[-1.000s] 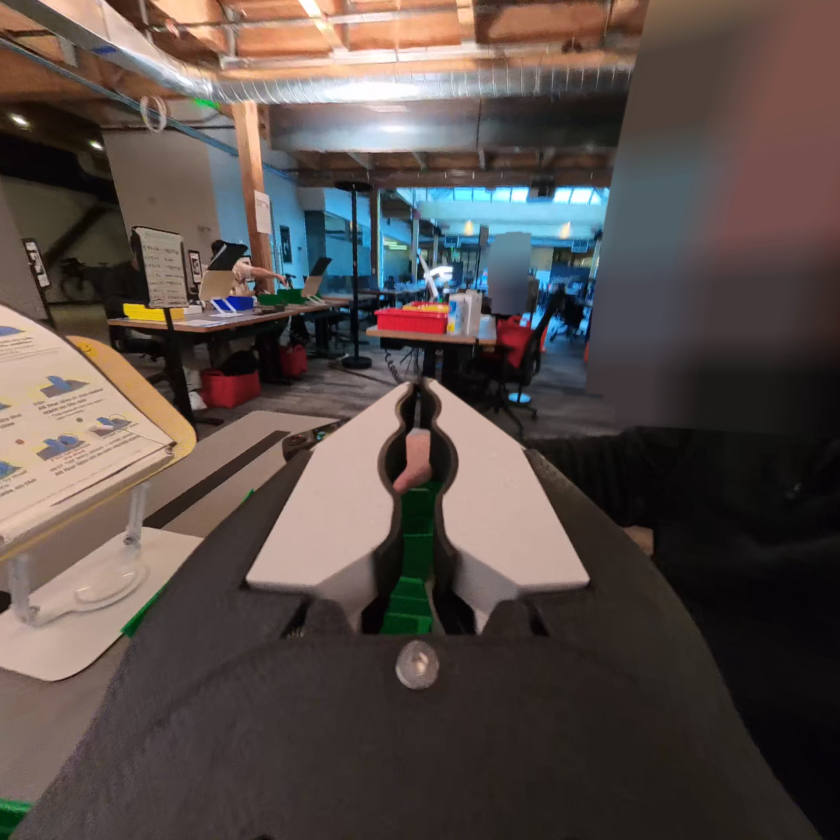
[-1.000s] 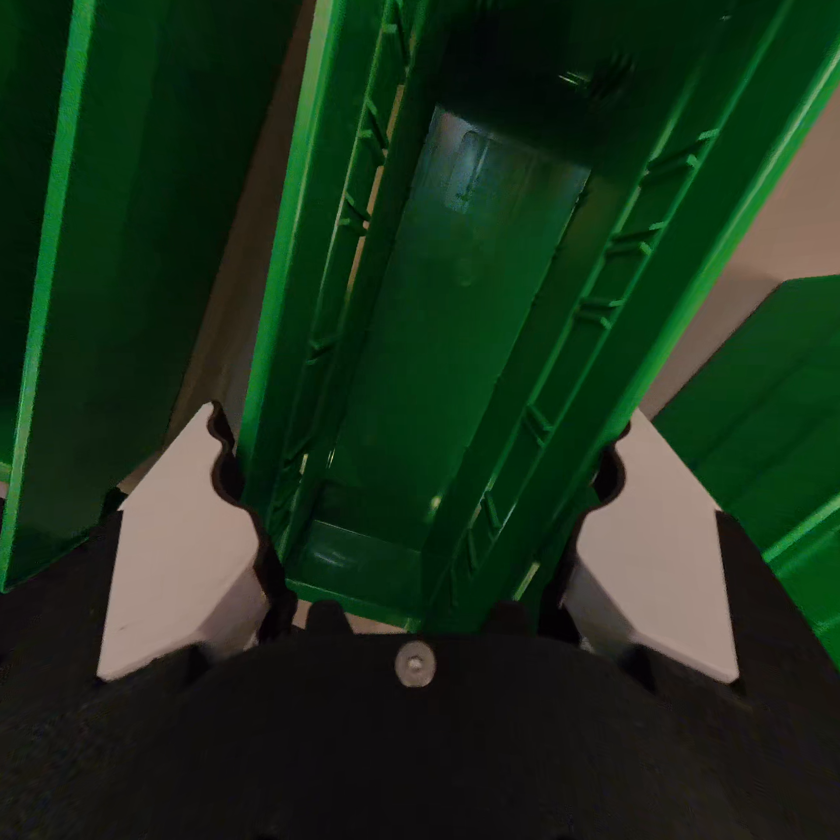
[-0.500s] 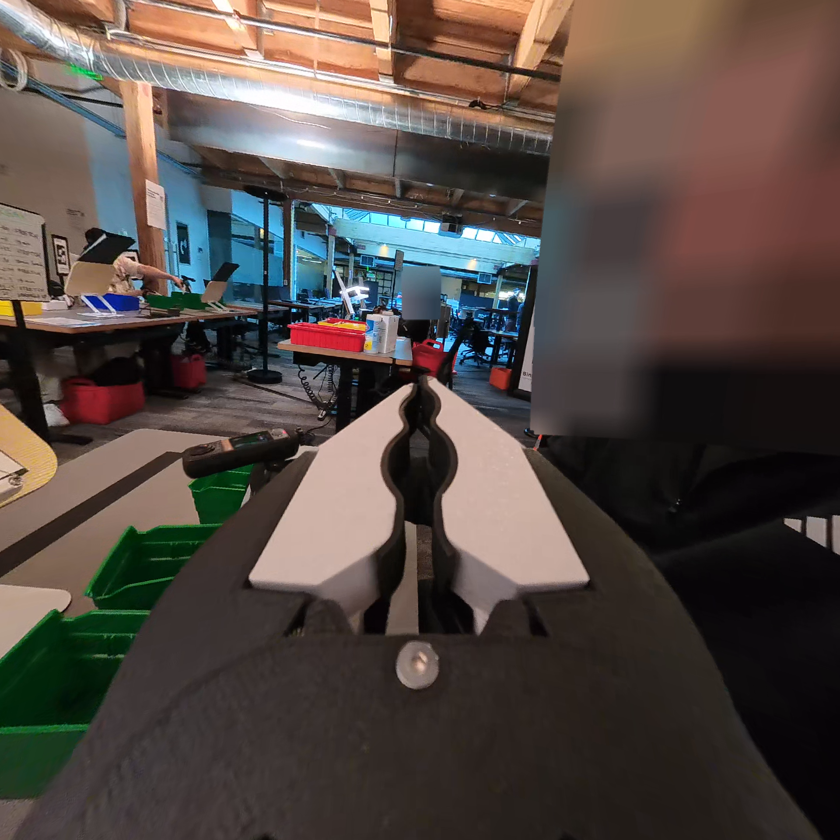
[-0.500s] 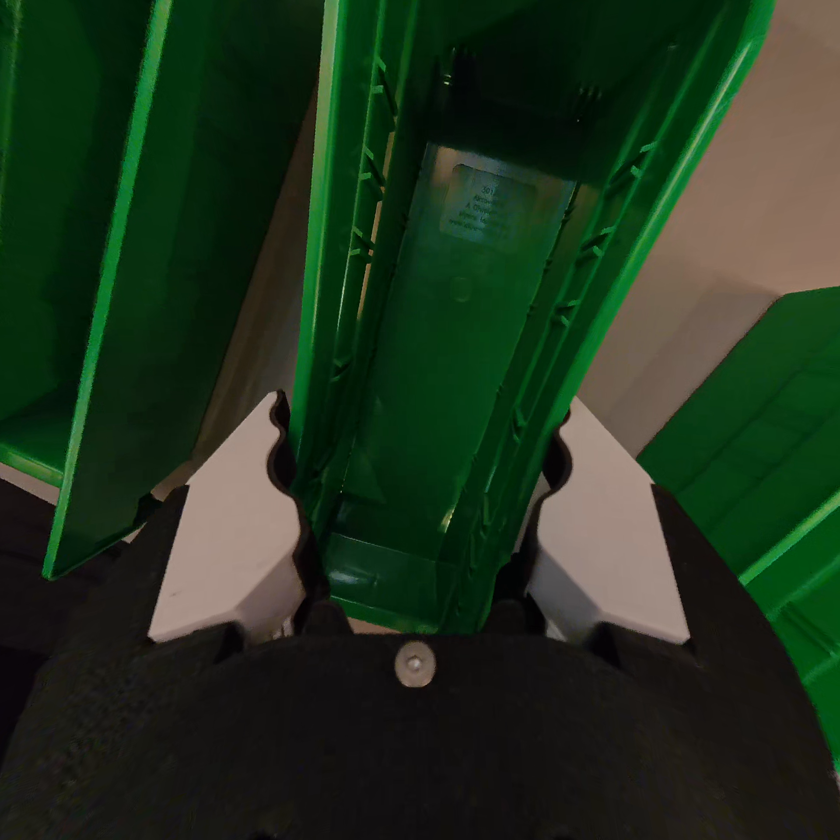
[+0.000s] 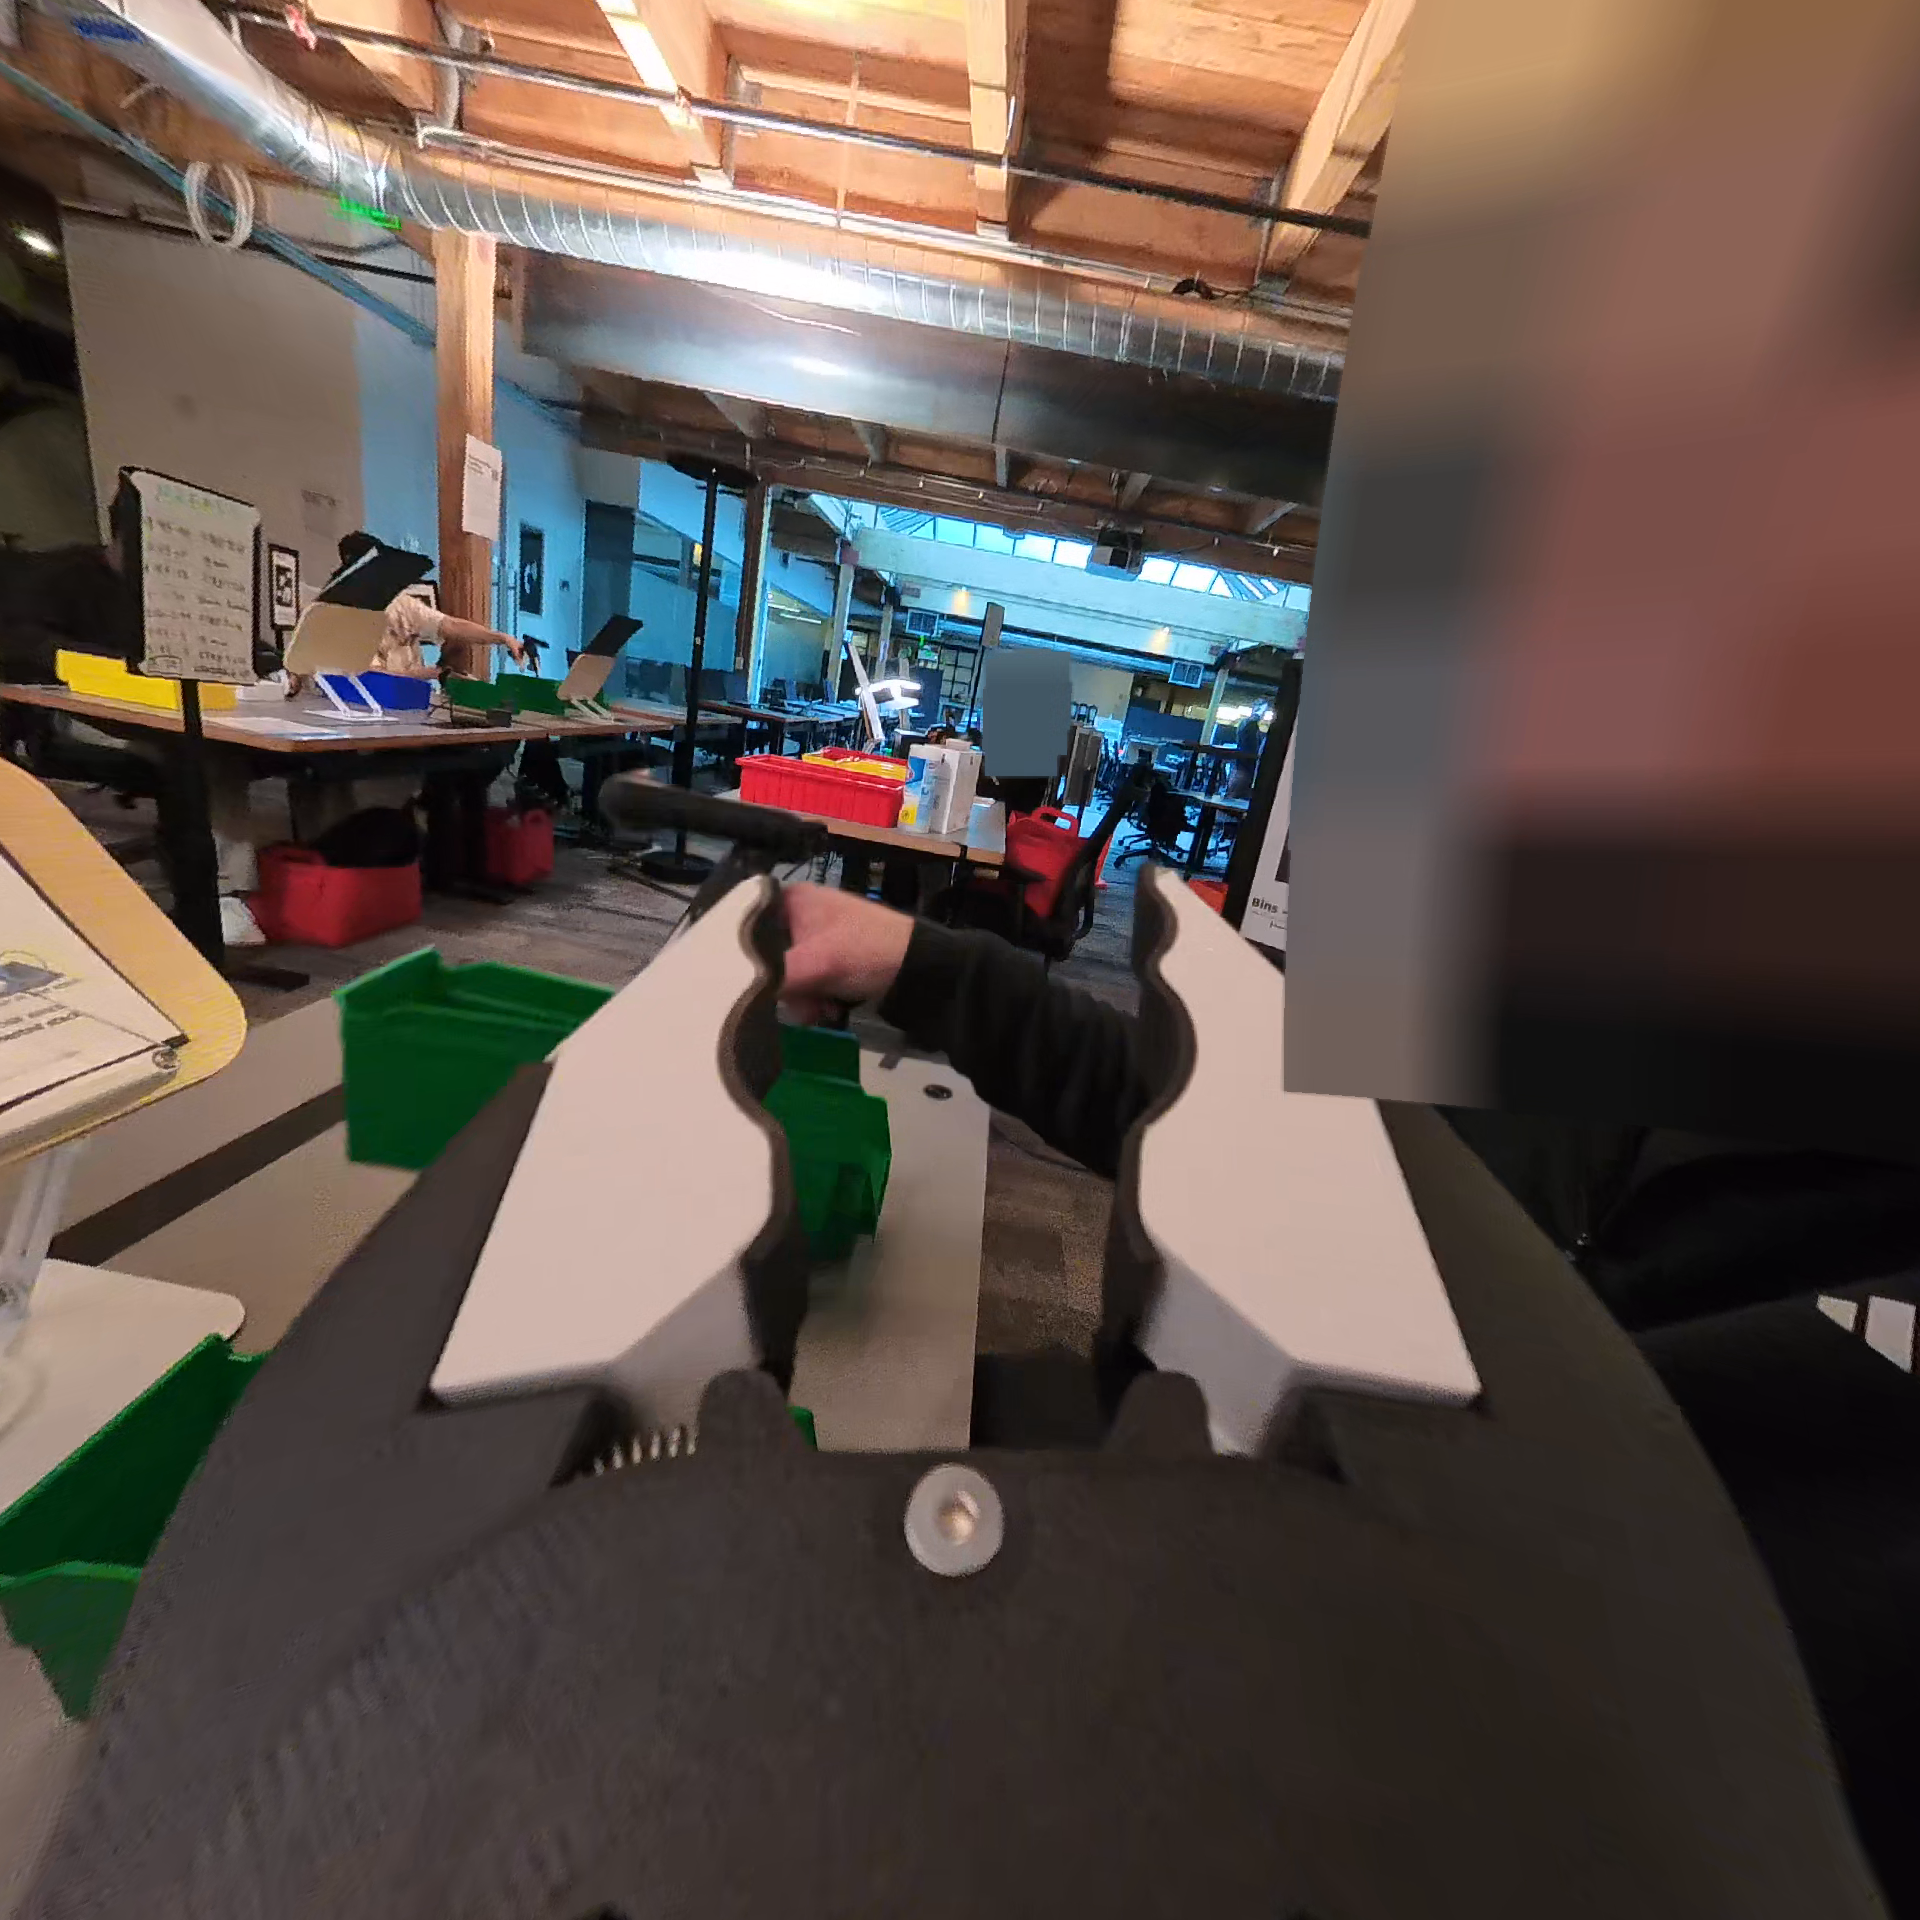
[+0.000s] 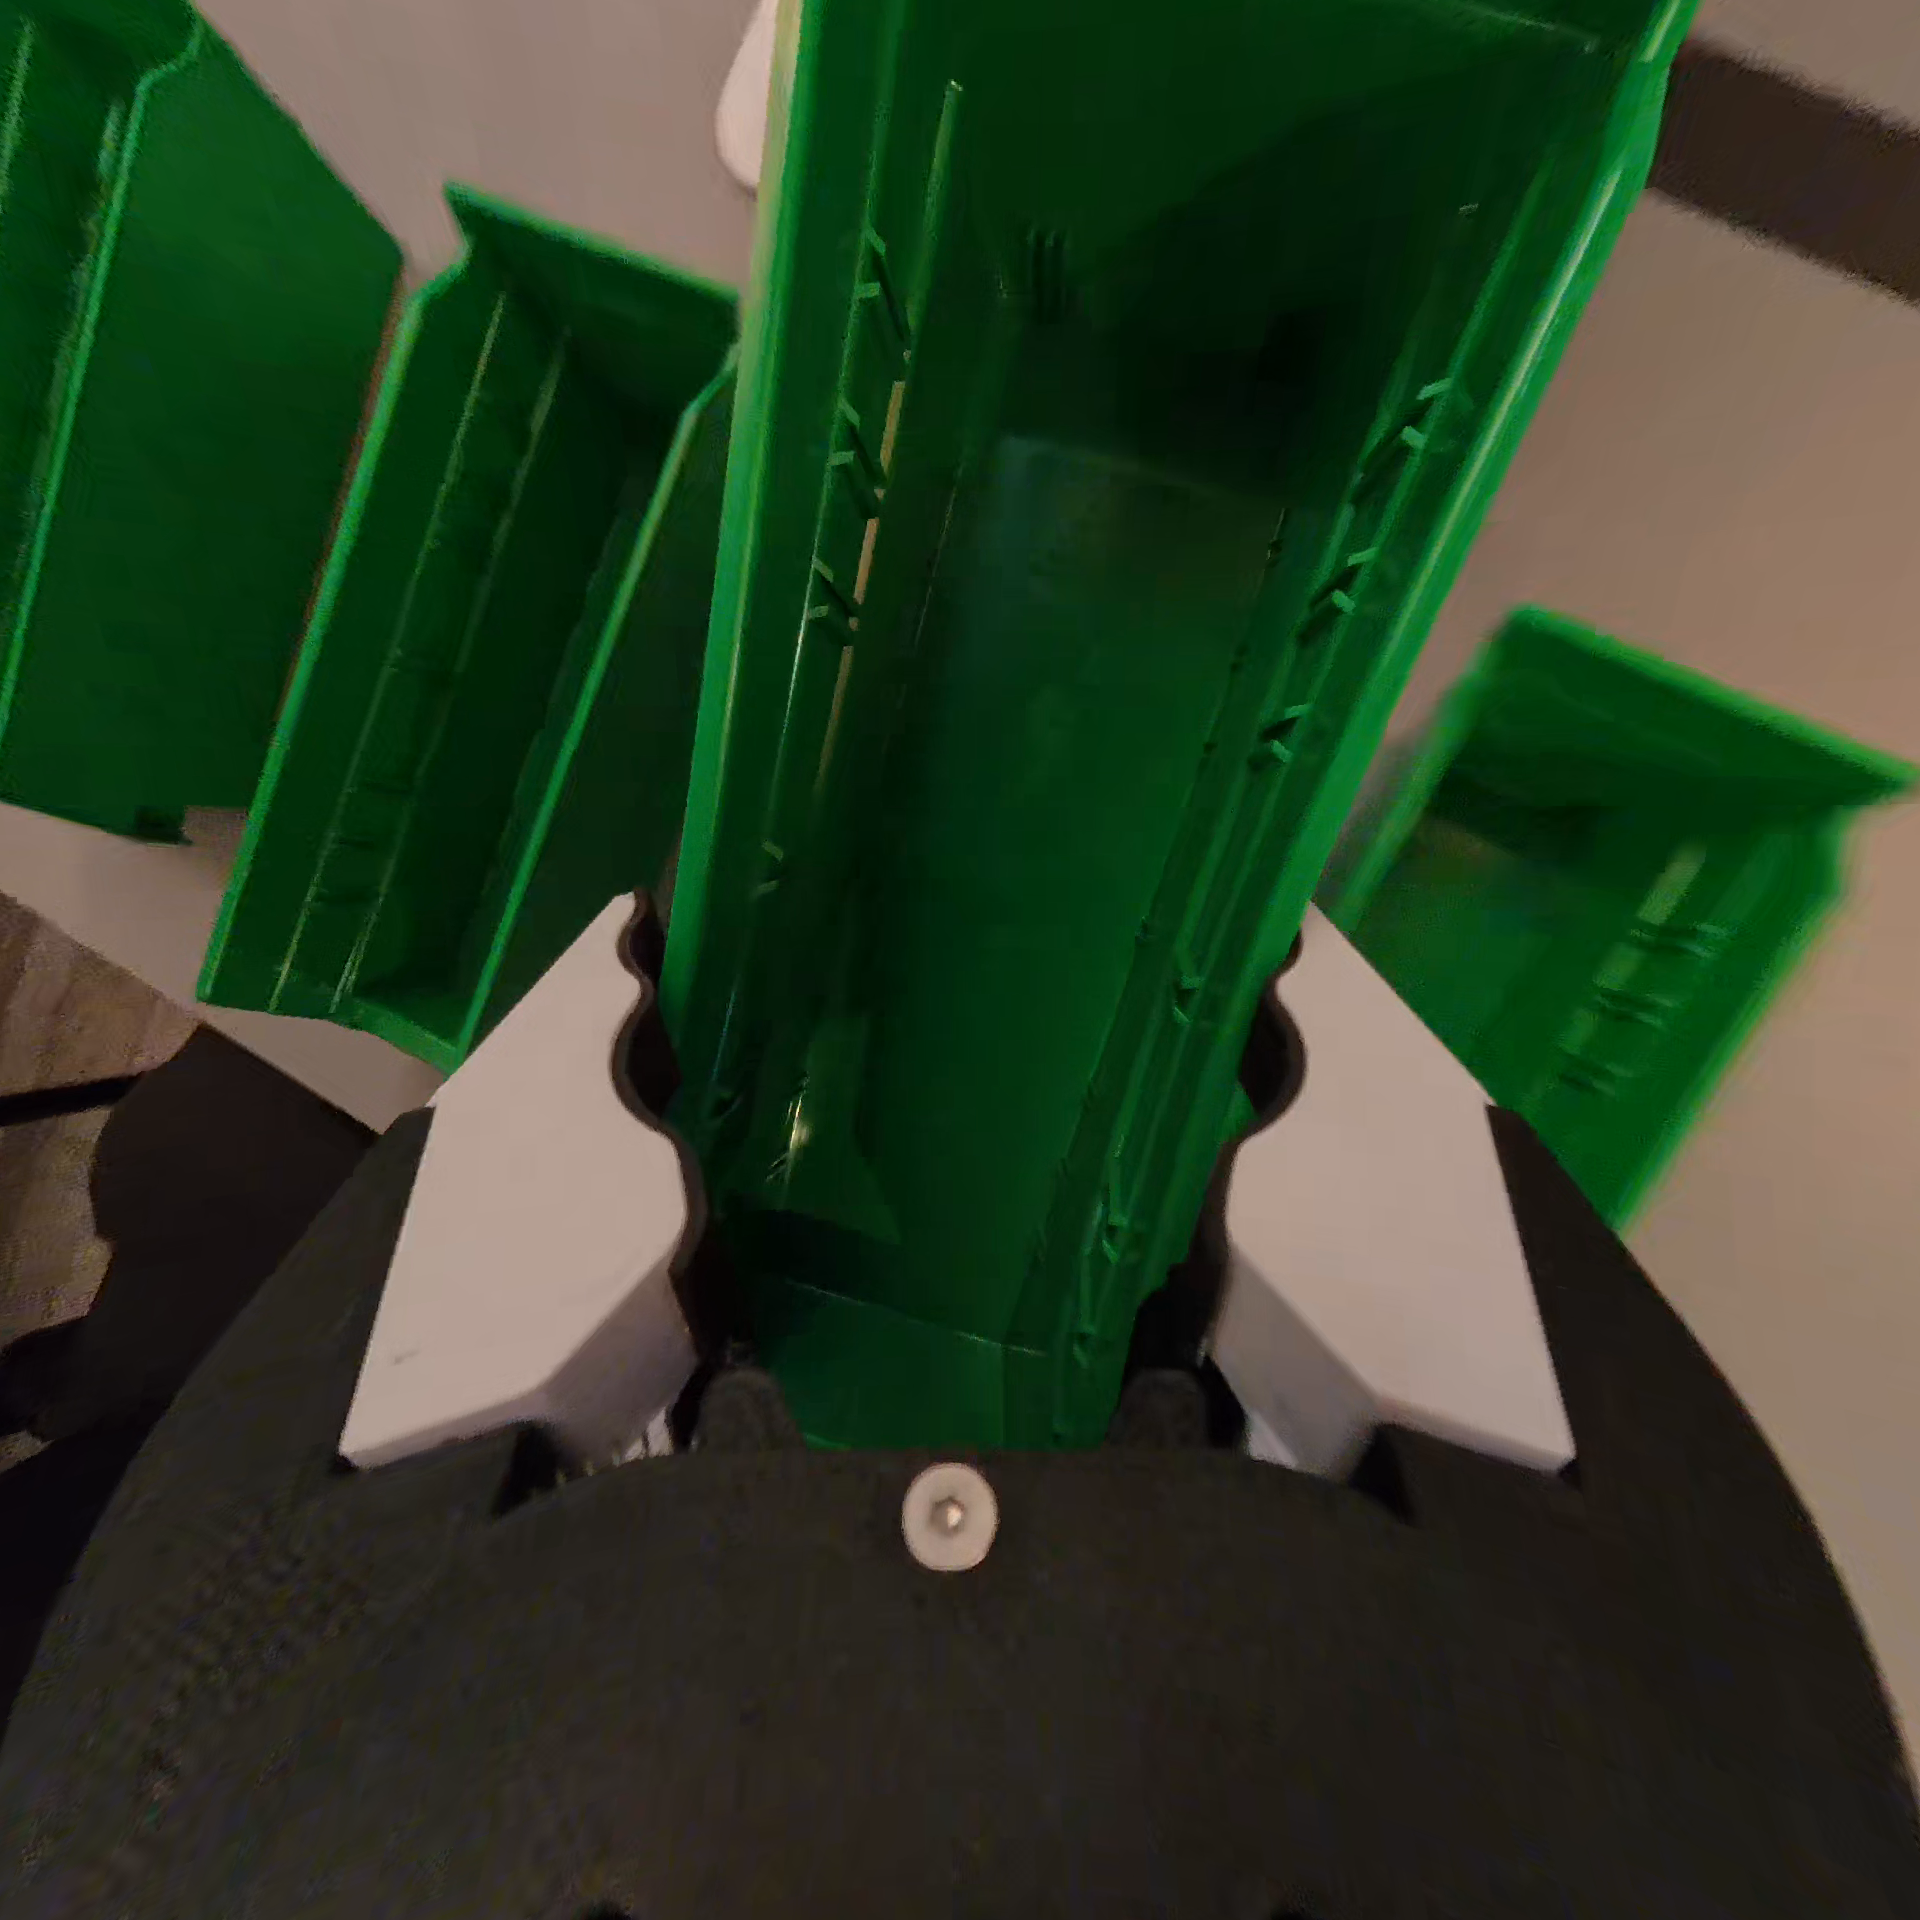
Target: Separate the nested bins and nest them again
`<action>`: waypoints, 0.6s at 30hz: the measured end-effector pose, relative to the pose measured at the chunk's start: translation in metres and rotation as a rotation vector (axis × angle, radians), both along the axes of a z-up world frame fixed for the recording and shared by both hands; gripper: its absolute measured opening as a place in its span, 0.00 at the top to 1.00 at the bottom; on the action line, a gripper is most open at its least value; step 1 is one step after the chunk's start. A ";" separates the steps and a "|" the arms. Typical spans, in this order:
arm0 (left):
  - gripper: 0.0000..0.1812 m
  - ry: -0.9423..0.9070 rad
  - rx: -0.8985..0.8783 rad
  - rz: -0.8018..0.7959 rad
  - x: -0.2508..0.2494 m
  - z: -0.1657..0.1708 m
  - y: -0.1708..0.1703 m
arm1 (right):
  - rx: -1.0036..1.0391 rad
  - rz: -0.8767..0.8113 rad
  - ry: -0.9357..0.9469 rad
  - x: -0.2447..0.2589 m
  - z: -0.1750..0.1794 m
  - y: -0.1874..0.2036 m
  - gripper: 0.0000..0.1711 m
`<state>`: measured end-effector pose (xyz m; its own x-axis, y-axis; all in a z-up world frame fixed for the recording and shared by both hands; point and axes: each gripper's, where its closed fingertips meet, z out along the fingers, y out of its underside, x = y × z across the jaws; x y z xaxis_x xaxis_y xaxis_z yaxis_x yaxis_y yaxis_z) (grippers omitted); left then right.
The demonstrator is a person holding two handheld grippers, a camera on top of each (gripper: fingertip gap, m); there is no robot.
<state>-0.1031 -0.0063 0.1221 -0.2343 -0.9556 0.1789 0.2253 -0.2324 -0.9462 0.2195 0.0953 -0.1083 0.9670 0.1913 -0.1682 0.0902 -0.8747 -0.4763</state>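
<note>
In the right wrist view my right gripper (image 6: 966, 920) is shut on a long green bin (image 6: 1039, 727). Its pads press on the bin's two long sides, and it holds the bin above the table. Three more green bins lie on the table below: one at the left (image 6: 488, 644), one at the far left (image 6: 156, 416) and one at the right (image 6: 1621, 914). In the left wrist view my left gripper (image 5: 958, 894) is open and empty above the table's edge. Beyond it a hand (image 5: 831, 956) holds the other gripper's handle over green bins (image 5: 447, 1039).
A tilted document stand (image 5: 83, 997) on a white base stands at the left of the table. Another green bin (image 5: 94, 1486) lies near the left gripper's body. The table edge (image 5: 977, 1195) runs under the left gripper. A person's dark sleeve (image 5: 1018, 1029) crosses behind its fingers.
My left gripper has gone from shut to open and has swung. My right gripper closed on the green bin and has lifted it, so the table's bins look farther away.
</note>
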 end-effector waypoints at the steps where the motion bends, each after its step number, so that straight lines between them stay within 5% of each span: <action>1: 0.60 -0.010 -0.004 -0.003 0.000 0.002 0.000 | 0.012 -0.028 -0.020 0.015 0.011 -0.003 0.34; 2: 0.61 -0.015 -0.010 -0.004 -0.001 0.003 0.001 | 0.018 -0.061 -0.044 0.032 0.019 -0.005 0.34; 5: 1.00 -0.028 -0.006 -0.047 -0.008 0.002 -0.003 | -0.016 -0.146 -0.103 0.078 0.018 -0.017 0.34; 10: 1.00 0.008 0.043 -0.079 -0.008 -0.003 -0.013 | -0.100 -0.201 -0.099 0.112 -0.017 -0.033 0.34; 18: 1.00 -0.038 -0.001 -0.047 -0.017 0.000 0.001 | -0.086 -0.246 -0.070 0.129 -0.013 -0.042 0.34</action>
<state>-0.1203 -0.0049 0.1216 -0.2861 -0.9430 0.1698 0.2502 -0.2446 -0.9368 0.3481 0.0533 -0.1216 0.9925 -0.0635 -0.1048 -0.1005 -0.9114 -0.3990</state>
